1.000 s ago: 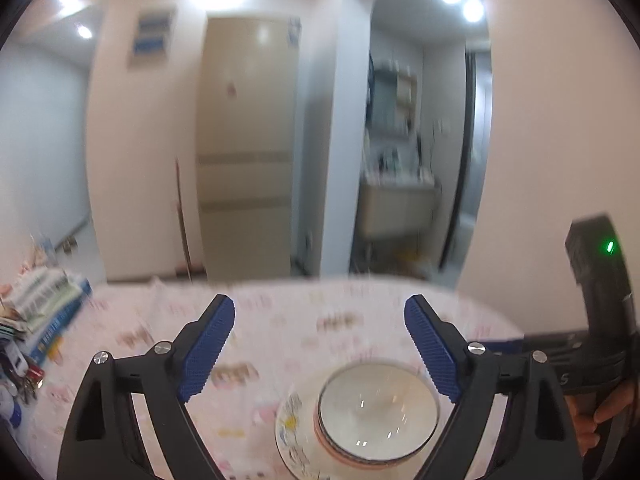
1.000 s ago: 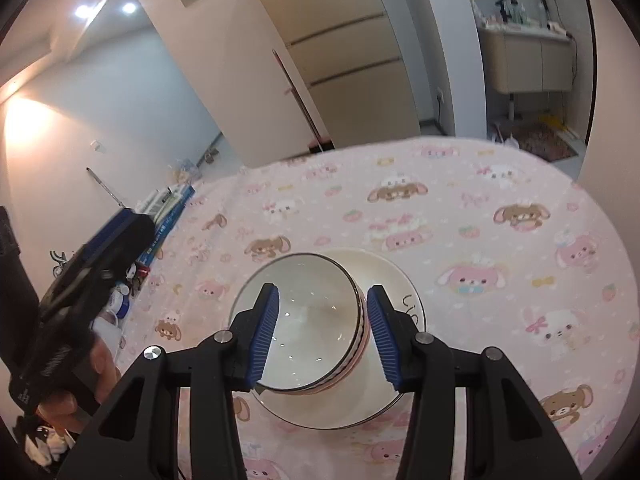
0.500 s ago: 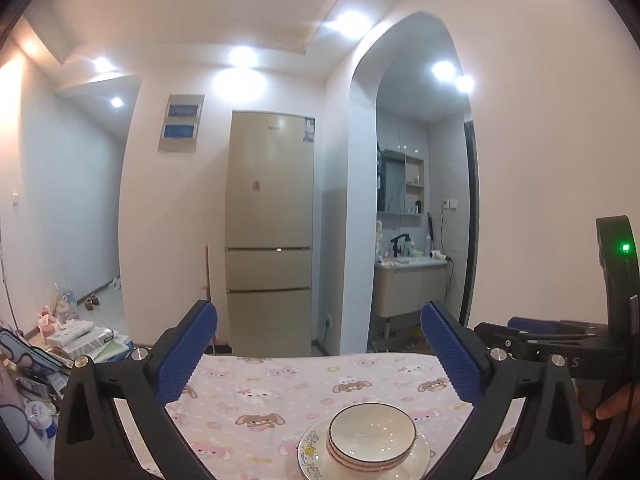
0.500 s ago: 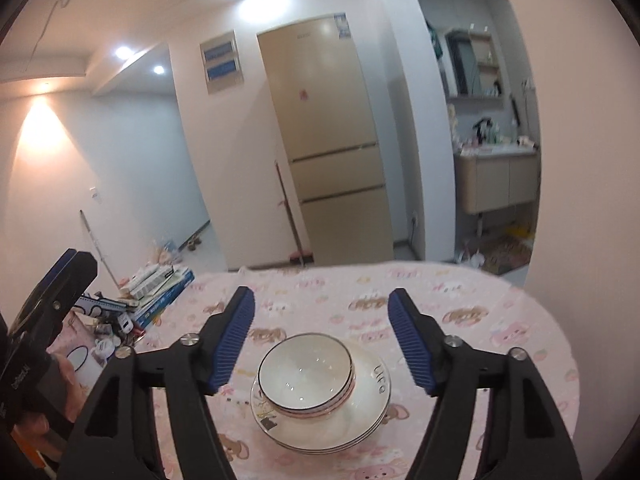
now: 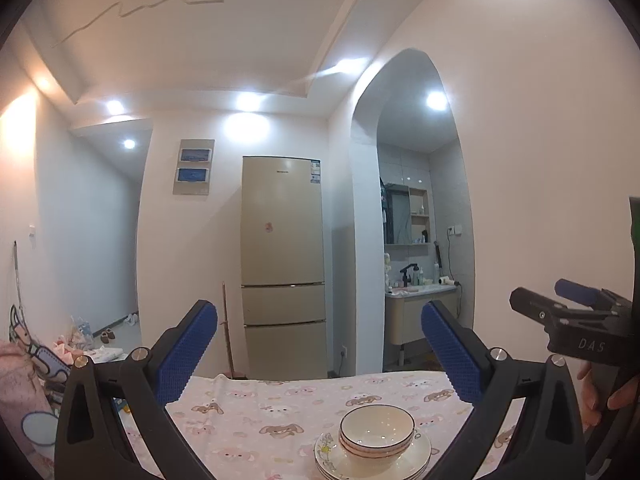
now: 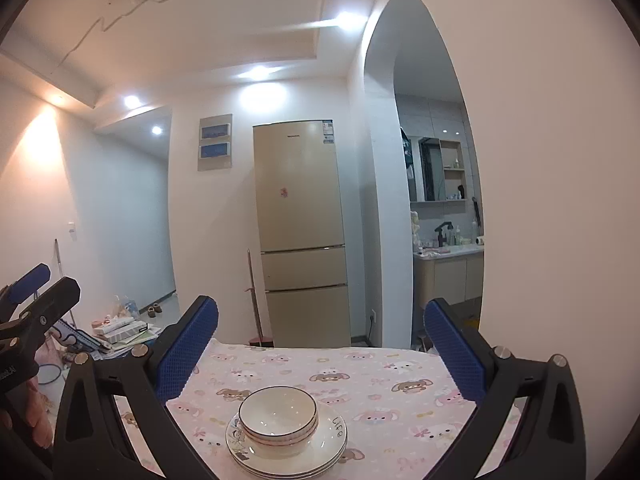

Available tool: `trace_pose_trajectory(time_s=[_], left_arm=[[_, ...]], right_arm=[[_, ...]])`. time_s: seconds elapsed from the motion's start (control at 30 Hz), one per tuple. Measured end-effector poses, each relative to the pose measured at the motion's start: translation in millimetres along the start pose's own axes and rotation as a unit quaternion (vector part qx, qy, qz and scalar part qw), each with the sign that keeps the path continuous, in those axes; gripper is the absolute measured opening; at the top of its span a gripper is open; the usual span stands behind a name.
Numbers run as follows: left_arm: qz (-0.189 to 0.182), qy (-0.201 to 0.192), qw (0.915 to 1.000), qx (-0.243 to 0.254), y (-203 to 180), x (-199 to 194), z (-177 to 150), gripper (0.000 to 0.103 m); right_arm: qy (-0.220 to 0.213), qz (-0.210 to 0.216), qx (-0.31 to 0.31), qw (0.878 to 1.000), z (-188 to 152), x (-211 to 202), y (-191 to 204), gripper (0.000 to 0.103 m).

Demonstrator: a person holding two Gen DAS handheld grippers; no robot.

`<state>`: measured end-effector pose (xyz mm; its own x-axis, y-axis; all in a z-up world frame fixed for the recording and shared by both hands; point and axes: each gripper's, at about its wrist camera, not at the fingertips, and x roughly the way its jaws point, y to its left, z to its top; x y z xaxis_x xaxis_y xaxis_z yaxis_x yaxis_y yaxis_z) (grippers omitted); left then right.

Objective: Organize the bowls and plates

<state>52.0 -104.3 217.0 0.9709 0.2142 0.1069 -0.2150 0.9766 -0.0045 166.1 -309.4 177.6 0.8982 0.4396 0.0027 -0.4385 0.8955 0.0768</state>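
Note:
White bowls (image 6: 279,412) with dark rims sit nested on a stack of white plates (image 6: 326,446) on the pink rabbit-print tablecloth (image 6: 400,376). In the left wrist view the same bowls (image 5: 376,428) rest on the plates (image 5: 416,460) low and right of centre. My right gripper (image 6: 320,344) is pulled back above the stack, its jaws still opening, nothing between them. My left gripper (image 5: 318,346) stands wide open and empty, also back from the dishes. Each gripper shows at the edge of the other's view: the right gripper (image 5: 576,308) and the left gripper (image 6: 38,292).
A beige fridge (image 6: 302,232) stands against the far wall beyond the table. An arched doorway (image 6: 440,200) at right leads to a washbasin cabinet. Books and clutter (image 6: 120,330) lie on the floor at left. A hand (image 5: 600,388) grips the right tool.
The right gripper let go of the nested bowls, opened wide and drew back and up. The left gripper also withdrew and tilted up, so the dishes look smaller and lower in both views.

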Motion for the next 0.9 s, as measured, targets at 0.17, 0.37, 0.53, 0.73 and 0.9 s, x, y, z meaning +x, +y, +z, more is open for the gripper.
trace_pose_trajectory(time_s=[0.17, 0.37, 0.53, 0.73, 0.9], left_arm=[[0.018, -0.018, 0.9993, -0.026, 8, -15, -27, 0.103], [0.014, 0.025, 0.9996, 0.0, 9, -6, -70, 0.103], [0.011, 0.041, 0.9991, -0.008, 16, 2, -101, 0.103], [0.014, 0.052, 0.9986, -0.004, 17, 9, -132, 0.103], [0.005, 0.078, 0.9969, 0.002, 17, 24, -159, 0.103]], right_arm=[[-0.023, -0.011, -0.031, 0.999, -20, -11, 11, 0.103], [0.024, 0.03, -0.012, 0.999, -57, 4, 11, 0.103], [0.005, 0.014, -0.017, 1.0, -87, 15, 13, 0.103], [0.036, 0.022, 0.006, 0.999, -116, 32, 2, 0.103], [0.058, 0.0, 0.022, 0.998, -144, 44, -9, 0.103]])
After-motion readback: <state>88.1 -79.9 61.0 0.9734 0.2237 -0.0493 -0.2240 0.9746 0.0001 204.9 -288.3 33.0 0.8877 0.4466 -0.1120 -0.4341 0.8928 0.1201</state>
